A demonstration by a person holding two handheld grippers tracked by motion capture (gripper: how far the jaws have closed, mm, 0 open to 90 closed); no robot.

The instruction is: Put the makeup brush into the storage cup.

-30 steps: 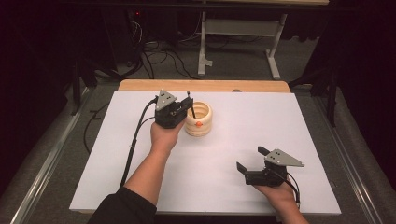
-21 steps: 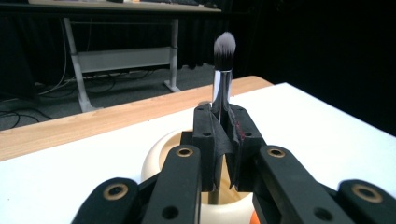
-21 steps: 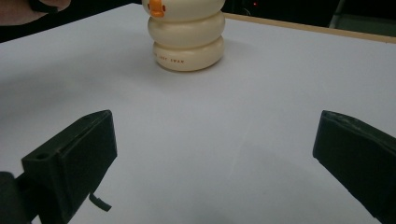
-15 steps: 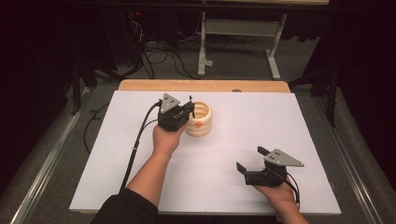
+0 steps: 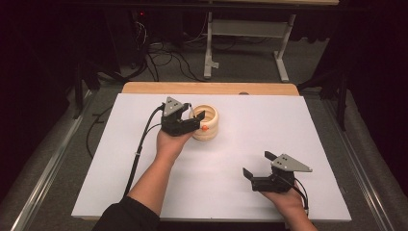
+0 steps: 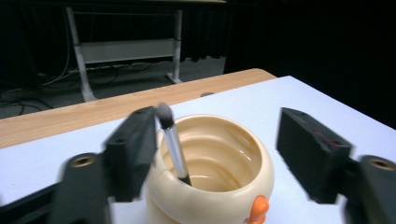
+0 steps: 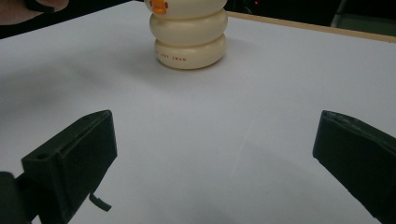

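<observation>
While your left gripper (image 5: 196, 119) hangs at the pot (image 5: 208, 123), its fingers (image 6: 133, 149) have just been opening and now stand wide, one to each side of the rim, pressing on nothing.

Item 1, brush (image 6: 173, 142): stands in the pot, bristle end up, handle down inside, leaning toward the rim on the side of the finger at the left of the left gripper view. It lies just beside that finger; whether the two touch cannot be told. The other finger is well apart from it.

Item 2, pot: cream, ribbed in stacked rings, with an orange knob (image 5: 205, 128) on its side and small lettering on the lowest ring (image 7: 172, 57). It stands upright on the white counter (image 5: 288, 130), toward the far edge and left of the middle.

Item 3, right gripper (image 5: 260, 166): rests in your hand near the close right corner of the counter, well apart from the pot. Its fingers (image 7: 77, 154) are spread wide with only bare counter between them, pointed toward the pot.

Item 4, wooden strip (image 5: 216, 88): runs along the far edge of the counter, behind the pot.

Item 5, metal frame (image 5: 245, 33): stands on the floor beyond the counter, cables beside it.
</observation>
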